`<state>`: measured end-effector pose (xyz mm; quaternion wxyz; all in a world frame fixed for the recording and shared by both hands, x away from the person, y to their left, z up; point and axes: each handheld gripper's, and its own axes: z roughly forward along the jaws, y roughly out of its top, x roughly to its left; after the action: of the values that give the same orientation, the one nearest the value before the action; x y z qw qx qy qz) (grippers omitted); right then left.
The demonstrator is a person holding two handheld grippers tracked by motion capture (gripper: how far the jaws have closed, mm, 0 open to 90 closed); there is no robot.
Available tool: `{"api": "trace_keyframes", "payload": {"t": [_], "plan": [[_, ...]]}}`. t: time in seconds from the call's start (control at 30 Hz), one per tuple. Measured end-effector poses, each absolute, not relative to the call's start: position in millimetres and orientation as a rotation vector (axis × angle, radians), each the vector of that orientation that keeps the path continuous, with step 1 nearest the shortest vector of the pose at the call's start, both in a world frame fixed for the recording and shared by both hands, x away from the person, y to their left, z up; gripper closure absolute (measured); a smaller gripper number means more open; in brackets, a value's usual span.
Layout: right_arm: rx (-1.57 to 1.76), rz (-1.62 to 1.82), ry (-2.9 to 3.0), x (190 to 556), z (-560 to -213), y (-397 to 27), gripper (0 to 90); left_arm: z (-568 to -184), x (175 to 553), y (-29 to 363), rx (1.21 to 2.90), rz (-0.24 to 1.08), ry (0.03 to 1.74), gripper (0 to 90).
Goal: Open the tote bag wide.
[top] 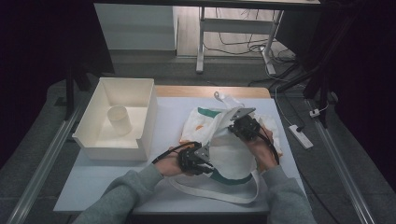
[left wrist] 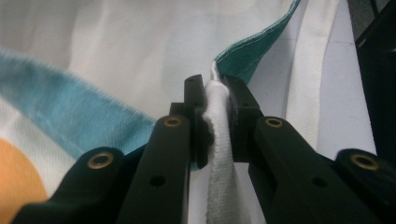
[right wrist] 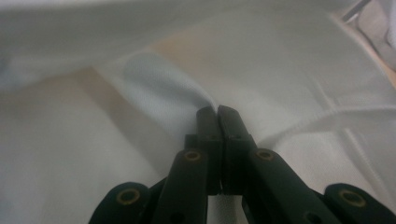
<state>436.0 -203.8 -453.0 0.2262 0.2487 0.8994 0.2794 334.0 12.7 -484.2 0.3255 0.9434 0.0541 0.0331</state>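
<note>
A white bin (top: 122,119) with a cup (top: 118,120) inside stood at the table's (top: 116,179) left. Right of it lay the white cloth bag (top: 229,149), its strap looping toward the near edge. The left gripper (top: 198,158) was clamped on the bag's near hem beside the teal trim (left wrist: 247,56). The right gripper (top: 240,122), farther back, was pinched shut on a fold of the bag's upper layer. The bag's mouth seemed to run between the two grippers, so drawing them apart would likely open it.

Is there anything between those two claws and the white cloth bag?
Nothing visible. The left gripper is clamped directly on the bag's rim, and the right gripper pinches the cloth bag fabric itself.
</note>
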Motion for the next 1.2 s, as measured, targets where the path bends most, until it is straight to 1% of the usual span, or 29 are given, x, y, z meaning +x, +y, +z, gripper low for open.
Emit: {"api": "trace_keyframes", "payload": {"t": [0.1,0.2,0.47,0.63,0.77,0.8,0.83,0.93,0.97,1.07,1.2], "plan": [[0.723,0.779,2.428,447,-444,-205,88.9,-483,335,16,2.463,0.093,0.15,80.8],[0.766,0.777,2.409,462,-445,-206,88.9,-482,337,18,2.449,0.083,0.157,80.8],[0.863,0.797,2.418,497,-474,-211,88.8,-482,341,21,2.44,0.086,0.174,80.8],[0.943,0.814,2.452,507,-497,-212,88.8,-484,342,19,2.451,0.089,0.185,80.7],[0.974,0.855,2.457,509,-500,-215,87.9,-484,343,19,2.448,0.084,0.197,80.4],[0.977,0.864,2.457,508,-500,-216,86.8,-484,344,19,2.449,0.085,0.198,80.3],[0.983,0.877,2.452,506,-498,-217,83.5,-484,344,19,2.447,0.086,0.2,80.0],[1.063,1.006,2.444,498,-487,-226,65.1,-484,344,20,2.432,0.087,0.206,78.8],[1.077,1.065,2.45,494,-483,-230,62.1,-483,345,20,2.429,0.087,0.208,78.6],[1.023,1.069,2.451,473,-471,-234,55.3,-484,345,20,2.426,0.083,0.22,77.7],[0.978,1.084,2.458,445,-462,-239,54.2,-483,344,19,2.429,0.093,0.223,76.5]]}}
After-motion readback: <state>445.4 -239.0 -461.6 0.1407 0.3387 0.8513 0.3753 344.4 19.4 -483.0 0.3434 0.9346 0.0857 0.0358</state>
